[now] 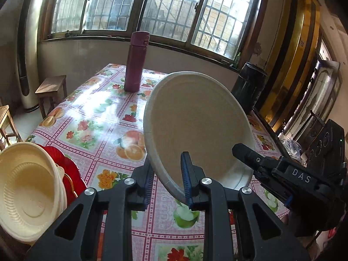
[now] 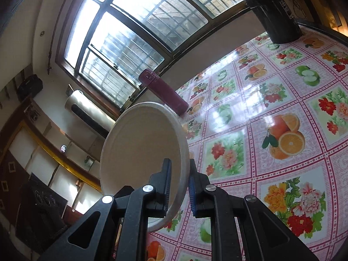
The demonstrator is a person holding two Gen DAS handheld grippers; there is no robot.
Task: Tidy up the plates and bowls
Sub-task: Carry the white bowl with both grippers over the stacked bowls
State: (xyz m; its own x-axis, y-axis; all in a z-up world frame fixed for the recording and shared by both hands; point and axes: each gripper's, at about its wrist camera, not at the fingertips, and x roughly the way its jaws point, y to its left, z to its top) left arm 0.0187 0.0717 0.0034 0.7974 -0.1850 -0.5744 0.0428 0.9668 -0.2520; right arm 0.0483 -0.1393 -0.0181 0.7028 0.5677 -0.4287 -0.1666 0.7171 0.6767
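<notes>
Left wrist view showed both the left gripper [image 1: 166,180] and right gripper [image 1: 248,156] pinching one beige plate's [image 1: 195,126] rim above the table [image 1: 91,130]; keeping both grips level would prevent twisting it.

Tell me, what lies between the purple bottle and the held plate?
Only bare flowered tablecloth between the purple bottle and the plate, in the left wrist view.

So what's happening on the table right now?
Both grippers are clamped on one pale round plate: the left gripper and the right gripper pinch its rim, holding it tilted above the floral tablecloth. A cream bowl sits stacked on red plates at the left. A maroon flask stands further back.
</notes>
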